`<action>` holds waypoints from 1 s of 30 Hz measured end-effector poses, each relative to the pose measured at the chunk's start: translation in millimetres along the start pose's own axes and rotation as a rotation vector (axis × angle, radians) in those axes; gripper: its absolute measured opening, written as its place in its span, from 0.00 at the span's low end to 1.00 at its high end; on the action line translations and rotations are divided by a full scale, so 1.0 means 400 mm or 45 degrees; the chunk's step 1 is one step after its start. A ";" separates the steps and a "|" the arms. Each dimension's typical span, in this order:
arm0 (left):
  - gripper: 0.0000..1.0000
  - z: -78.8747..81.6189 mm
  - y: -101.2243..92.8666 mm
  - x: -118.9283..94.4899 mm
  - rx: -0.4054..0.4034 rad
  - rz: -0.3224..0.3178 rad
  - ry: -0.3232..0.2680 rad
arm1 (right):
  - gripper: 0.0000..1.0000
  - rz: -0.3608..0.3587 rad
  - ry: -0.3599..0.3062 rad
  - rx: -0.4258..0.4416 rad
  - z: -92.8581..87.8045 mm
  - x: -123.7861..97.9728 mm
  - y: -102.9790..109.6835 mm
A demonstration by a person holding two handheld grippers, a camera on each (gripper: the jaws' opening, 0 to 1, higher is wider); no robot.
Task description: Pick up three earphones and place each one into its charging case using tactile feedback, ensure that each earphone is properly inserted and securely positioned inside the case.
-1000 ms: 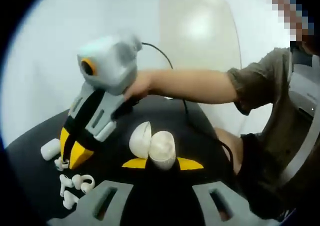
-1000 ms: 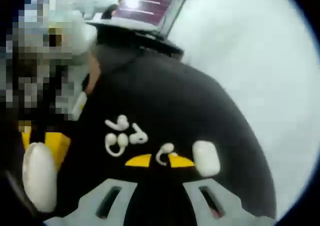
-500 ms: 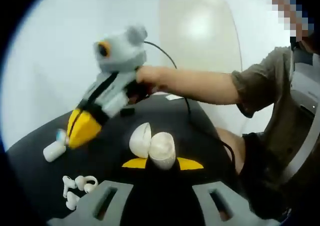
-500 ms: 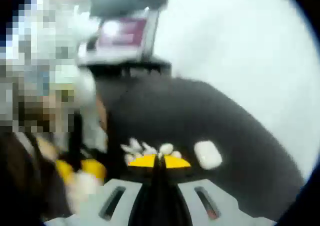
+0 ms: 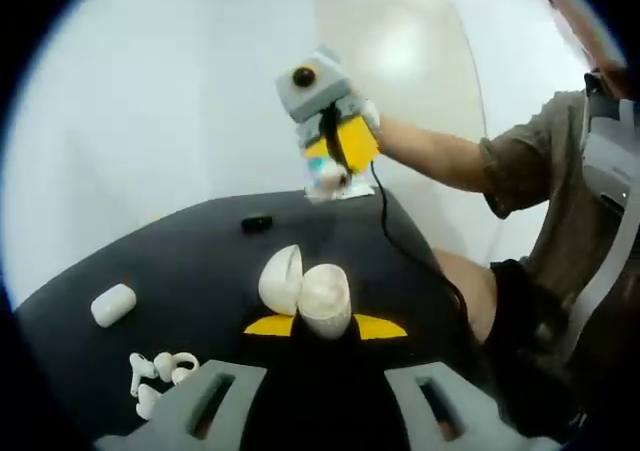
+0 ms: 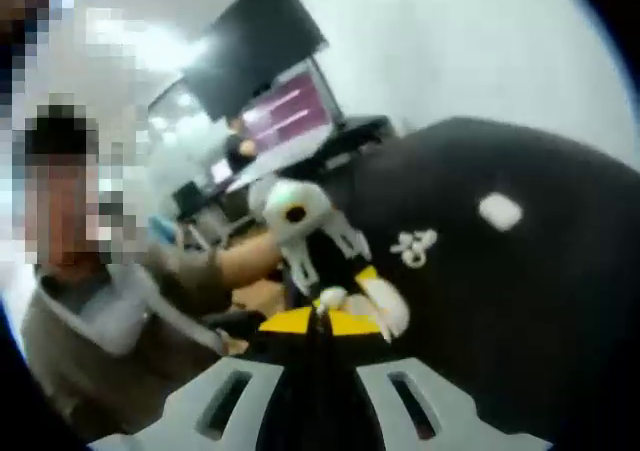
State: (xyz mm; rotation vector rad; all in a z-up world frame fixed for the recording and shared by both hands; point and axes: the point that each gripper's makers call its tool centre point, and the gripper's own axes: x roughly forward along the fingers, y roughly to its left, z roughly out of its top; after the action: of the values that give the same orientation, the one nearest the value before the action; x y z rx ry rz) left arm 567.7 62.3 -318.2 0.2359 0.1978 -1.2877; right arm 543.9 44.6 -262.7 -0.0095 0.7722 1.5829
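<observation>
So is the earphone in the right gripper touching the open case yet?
Apart. In the left gripper view the right gripper holds the earphone high, with white wall between it and the open case clamped in the left gripper.

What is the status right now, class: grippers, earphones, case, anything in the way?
Left gripper shut on open case. Right gripper shut on earphone, raised above table. Other earphones and closed case on table. Path open.
</observation>
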 end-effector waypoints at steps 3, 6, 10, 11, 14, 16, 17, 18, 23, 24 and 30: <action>0.17 -0.002 0.002 -0.005 -0.006 -0.002 -0.001 | 0.07 0.006 0.019 0.088 -0.012 0.020 -0.012; 0.17 -0.006 0.004 -0.011 -0.001 0.000 -0.001 | 0.07 -0.012 0.033 0.135 -0.016 0.037 -0.028; 0.17 -0.009 0.007 -0.017 0.003 -0.003 -0.002 | 0.07 0.000 0.041 0.197 -0.011 0.047 -0.041; 0.17 -0.009 0.007 -0.018 0.004 -0.004 -0.003 | 0.07 0.004 0.050 0.204 -0.012 0.049 -0.042; 0.17 -0.010 0.006 -0.017 0.009 -0.008 -0.004 | 0.07 0.021 0.102 0.235 -0.025 0.056 -0.042; 0.17 -0.011 0.003 -0.016 0.013 -0.014 -0.003 | 0.07 -0.003 0.145 0.229 -0.046 0.065 -0.037; 0.17 -0.011 0.002 -0.015 0.015 -0.016 -0.003 | 0.07 -0.006 0.164 0.234 -0.053 0.068 -0.034; 0.17 -0.011 0.001 -0.014 0.018 -0.017 -0.002 | 0.07 -0.005 0.186 0.239 -0.056 0.066 -0.039; 0.17 -0.009 -0.002 -0.009 0.026 -0.016 -0.004 | 0.07 0.018 0.201 0.258 -0.066 0.070 -0.028; 0.17 -0.008 -0.004 -0.008 0.026 -0.017 -0.004 | 0.07 0.016 0.198 0.258 -0.064 0.069 -0.031; 0.17 -0.006 -0.007 -0.005 0.024 -0.016 -0.002 | 0.08 -0.040 0.152 0.104 -0.047 0.041 -0.069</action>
State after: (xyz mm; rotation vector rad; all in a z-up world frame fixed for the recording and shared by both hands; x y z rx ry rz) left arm 564.4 63.8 -320.0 0.2497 0.1863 -1.3028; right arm 557.1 49.0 -297.2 -0.0566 0.9252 1.5300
